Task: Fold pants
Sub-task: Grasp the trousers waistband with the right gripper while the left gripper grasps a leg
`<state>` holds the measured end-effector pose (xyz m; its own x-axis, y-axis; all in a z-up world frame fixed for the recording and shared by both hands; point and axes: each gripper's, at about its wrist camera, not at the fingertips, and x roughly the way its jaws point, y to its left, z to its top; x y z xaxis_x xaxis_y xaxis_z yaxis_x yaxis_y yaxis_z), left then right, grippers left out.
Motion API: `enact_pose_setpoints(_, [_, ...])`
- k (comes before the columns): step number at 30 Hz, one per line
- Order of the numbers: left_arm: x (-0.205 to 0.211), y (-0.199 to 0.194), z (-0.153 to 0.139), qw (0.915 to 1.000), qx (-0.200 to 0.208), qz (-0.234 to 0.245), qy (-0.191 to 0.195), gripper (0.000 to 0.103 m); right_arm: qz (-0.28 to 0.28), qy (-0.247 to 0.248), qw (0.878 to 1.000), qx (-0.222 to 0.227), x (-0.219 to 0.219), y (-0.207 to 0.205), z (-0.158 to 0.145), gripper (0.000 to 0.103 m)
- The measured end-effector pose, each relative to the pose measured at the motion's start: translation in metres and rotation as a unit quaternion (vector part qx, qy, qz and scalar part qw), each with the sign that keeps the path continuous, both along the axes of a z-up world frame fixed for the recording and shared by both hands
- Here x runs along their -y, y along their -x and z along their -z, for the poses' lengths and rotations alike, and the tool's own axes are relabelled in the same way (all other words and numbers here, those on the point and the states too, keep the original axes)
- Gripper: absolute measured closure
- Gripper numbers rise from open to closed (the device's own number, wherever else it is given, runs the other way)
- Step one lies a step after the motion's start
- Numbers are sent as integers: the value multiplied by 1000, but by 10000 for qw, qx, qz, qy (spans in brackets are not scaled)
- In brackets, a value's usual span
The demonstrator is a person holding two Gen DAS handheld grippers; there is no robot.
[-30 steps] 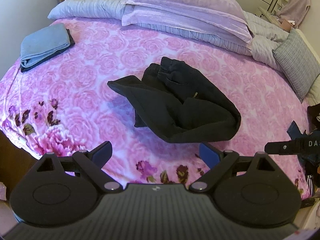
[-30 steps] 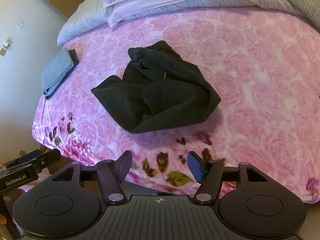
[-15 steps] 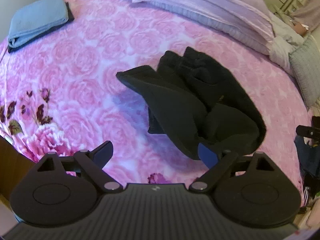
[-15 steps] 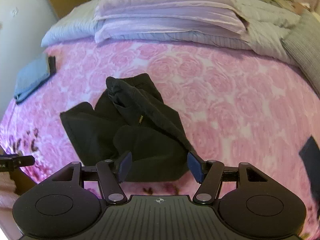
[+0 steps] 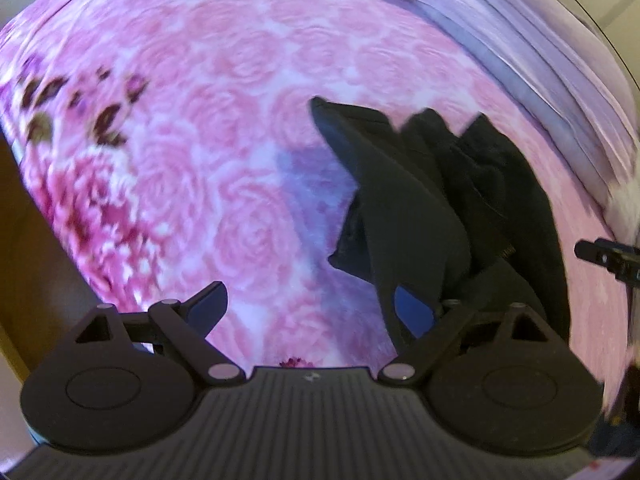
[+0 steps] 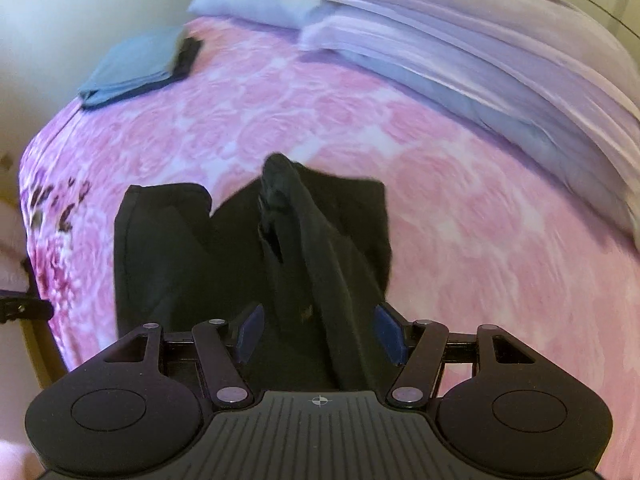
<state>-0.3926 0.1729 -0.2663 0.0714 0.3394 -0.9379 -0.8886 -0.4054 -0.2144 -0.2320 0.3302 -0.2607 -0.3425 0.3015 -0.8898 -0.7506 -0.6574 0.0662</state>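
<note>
Bedroom, bed (image 5: 248,128) covered in a pink rose-print blanket. Right gripper (image 6: 320,334) is spread wide, low over the crumpled black pants (image 6: 224,248), with a ridge of the fabric running up between its fingers. Left gripper (image 5: 310,306) is also spread; the pants (image 5: 432,208) sit off its right finger, mostly to that side. Folded blue cloth (image 6: 136,66) lies well apart near the pillows (image 6: 460,44).

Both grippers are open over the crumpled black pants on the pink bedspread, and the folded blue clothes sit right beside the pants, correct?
Not quite. The right wrist view shows the folded blue clothes far from the black pants, near the bedspread's far corner. Everything else holds.
</note>
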Motion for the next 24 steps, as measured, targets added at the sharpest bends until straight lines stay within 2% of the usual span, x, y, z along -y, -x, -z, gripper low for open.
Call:
enact_pose_setpoints(6, [6, 0, 22, 9972, 153, -735, 32, 14, -612, -281, 9975, 216, -41, 61, 43, 44])
enact_pose_setpoints(11, [-2, -21, 32, 9975, 150, -687, -79, 14, -792, -64, 9965, 245, -71, 90, 83, 47])
enact_pose_setpoints(12, [-5, -25, 35, 9976, 205, -653, -133, 14, -846, 54, 9963, 119, -75, 87, 87, 83])
enact_pose_setpoints(13, [-7, -31, 38, 9975, 276, -630, -173, 14, -900, 261, 9955, -142, -78, 80, 90, 103])
enact_pose_setpoints(14, [-10, -35, 42, 9974, 315, -625, -160, 14, -803, 428, 9955, -273, -81, 71, 90, 103])
enact_pose_setpoints(16, [-15, -43, 49, 9976, 361, -562, -174, 14, -577, 253, 9963, -585, -80, 39, 80, 103])
enact_pose_setpoints(17, [-18, -49, 51, 9980, 353, -494, -173, 14, -280, 92, 9974, -664, -80, 22, 72, 103])
enact_pose_setpoints(19, [-23, -59, 56, 9985, 368, -369, -175, 15, 707, -41, 9927, -981, -83, -36, 54, 103])
enact_pose_setpoints(22, [-31, -70, 61, 9981, 405, -353, -311, 17, 2234, 25, 9661, -1291, -76, -138, 38, 103])
enact_pose_setpoints(24, [-37, -73, 64, 9966, 430, -489, -497, 19, 2818, 237, 9468, -1534, -60, -195, 39, 103])
